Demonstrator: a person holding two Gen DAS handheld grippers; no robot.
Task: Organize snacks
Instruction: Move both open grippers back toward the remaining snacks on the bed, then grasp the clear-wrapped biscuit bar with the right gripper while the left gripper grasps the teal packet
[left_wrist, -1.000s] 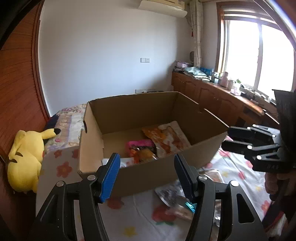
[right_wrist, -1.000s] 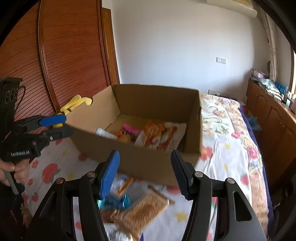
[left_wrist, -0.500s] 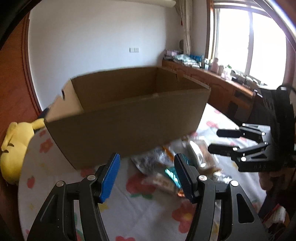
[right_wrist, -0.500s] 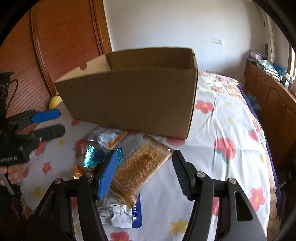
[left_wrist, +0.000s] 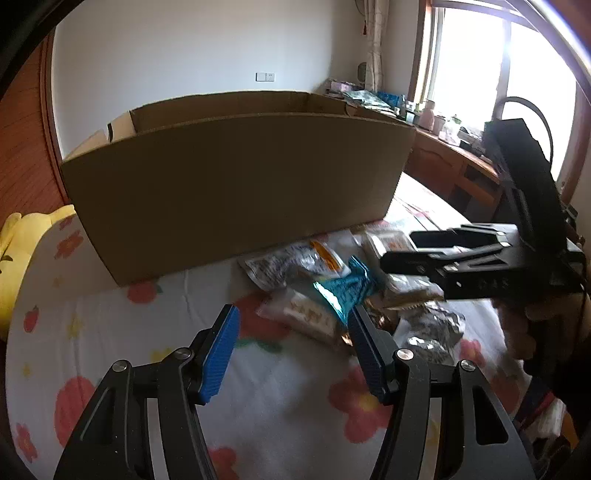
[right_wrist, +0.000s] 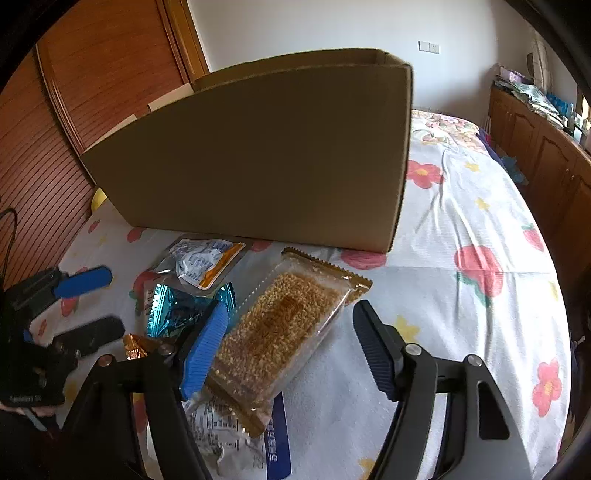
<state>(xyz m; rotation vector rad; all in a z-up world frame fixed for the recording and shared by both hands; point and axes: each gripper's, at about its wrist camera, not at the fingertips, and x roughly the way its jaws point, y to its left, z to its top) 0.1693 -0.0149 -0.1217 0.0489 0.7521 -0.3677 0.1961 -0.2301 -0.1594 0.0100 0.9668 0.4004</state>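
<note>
Flowered bedsheet (right_wrist: 461, 236) underfoot of everything, one cardboard box (right_wrist: 266, 155) standing on it — and the snack packets lie loose just in front of its near wall. The right gripper (right_wrist: 288, 349) is spreading its jaws over the clear sesame-bar packet (right_wrist: 280, 332), nothing pinched yet; best to straddle the narrow width and close squarely. The left gripper (left_wrist: 291, 350) hangs half-open and empty near the teal foil packet (left_wrist: 345, 290). I count six packets or so — the heap overlaps.
</note>
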